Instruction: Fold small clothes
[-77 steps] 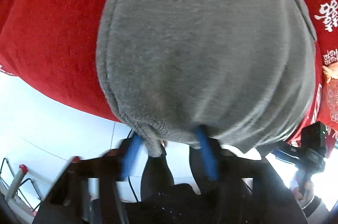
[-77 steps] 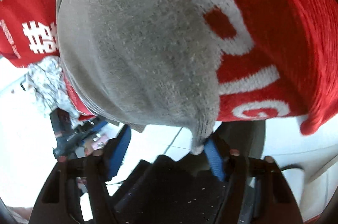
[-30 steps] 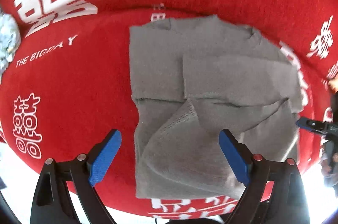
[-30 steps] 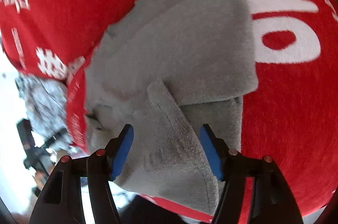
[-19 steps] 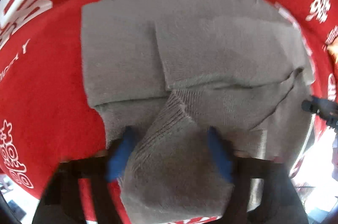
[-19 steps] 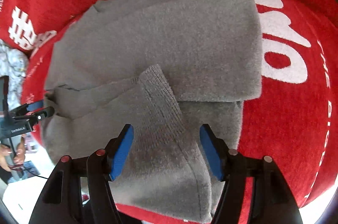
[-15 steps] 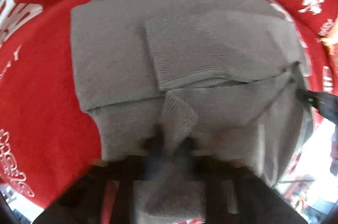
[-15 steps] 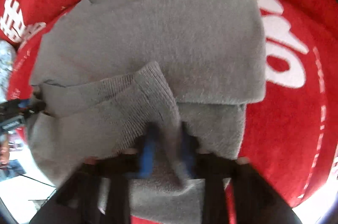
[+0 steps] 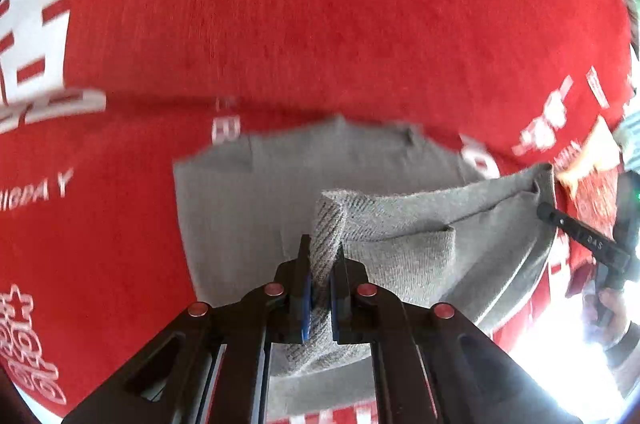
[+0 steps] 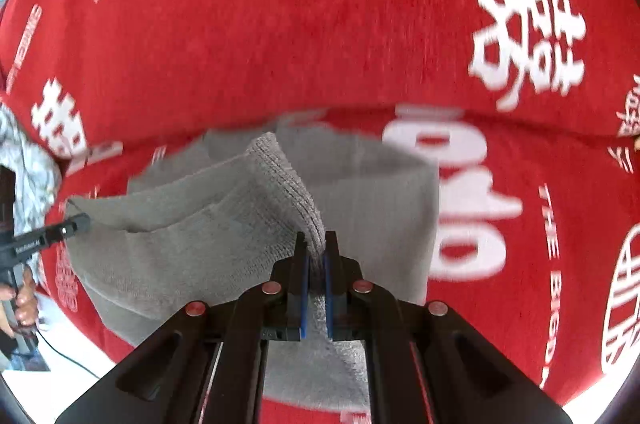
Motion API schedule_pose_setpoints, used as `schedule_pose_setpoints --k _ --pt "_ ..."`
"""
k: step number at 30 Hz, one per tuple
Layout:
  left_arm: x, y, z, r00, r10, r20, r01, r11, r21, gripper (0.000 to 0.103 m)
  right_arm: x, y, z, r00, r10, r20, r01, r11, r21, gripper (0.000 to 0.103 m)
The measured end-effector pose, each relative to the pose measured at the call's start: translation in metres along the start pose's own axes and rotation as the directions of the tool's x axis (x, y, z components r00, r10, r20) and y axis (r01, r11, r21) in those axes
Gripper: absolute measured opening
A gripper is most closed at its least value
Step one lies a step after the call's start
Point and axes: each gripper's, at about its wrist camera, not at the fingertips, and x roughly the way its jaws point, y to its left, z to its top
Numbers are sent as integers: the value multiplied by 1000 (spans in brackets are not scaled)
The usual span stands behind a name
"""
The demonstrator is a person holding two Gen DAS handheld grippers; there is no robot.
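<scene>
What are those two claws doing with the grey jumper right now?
Left claw shut on grey jumper hem. Right claw shut on same hem, lifted off red cloth. Nothing in the way.

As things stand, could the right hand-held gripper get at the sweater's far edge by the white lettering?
Probably not yet: the right hand-held gripper is shut on the sweater hem, as is the left. The cloth beyond looks clear, so it must let go first.

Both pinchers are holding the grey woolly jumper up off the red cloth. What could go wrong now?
1. The left gripper and right gripper each pinch only a narrow ribbed bit of the grey knitted sweater, so it might slip out.
2. The lifted edge sags between them, so it could land crooked.
3. The rest lies on the red printed cloth and may drag, undoing the sleeve folds.
</scene>
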Motion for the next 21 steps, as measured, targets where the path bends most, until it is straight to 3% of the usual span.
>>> schedule_pose_setpoints --k 4,8,10,12,13,14,15,18,21 --pt "47 6 37 996 80 33 -78 996 -50 7 48 -14 34 1000 -1 -30 2 1000 14 7" --pt "87 17 52 982 187 -4 -186 977 -103 8 97 -28 43 995 -15 -97 19 999 37 7" --pt "100 25 55 974 225 -41 -228 965 -132 17 118 -37 42 990 -12 -143 23 997 76 7" --pt "95 32 56 950 311 -27 -312 939 -147 34 127 -45 41 985 -12 -172 33 992 119 9" --pt "87 34 56 943 333 -8 -330 932 -146 38 126 -50 41 984 -5 -176 32 988 152 11" --pt "79 35 55 941 339 5 -335 932 -140 48 122 -55 39 986 0 -169 32 982 189 20" --pt "72 36 55 939 342 18 -337 932 -130 52 117 -57 38 987 -3 -162 36 979 203 33" --pt "50 34 48 957 290 21 -288 956 -61 52 94 -52 35 994 33 -104 -13 983 185 40" --pt "45 22 32 973 229 -18 -228 973 24 52 89 -33 38 991 80 -108 -70 993 96 46"
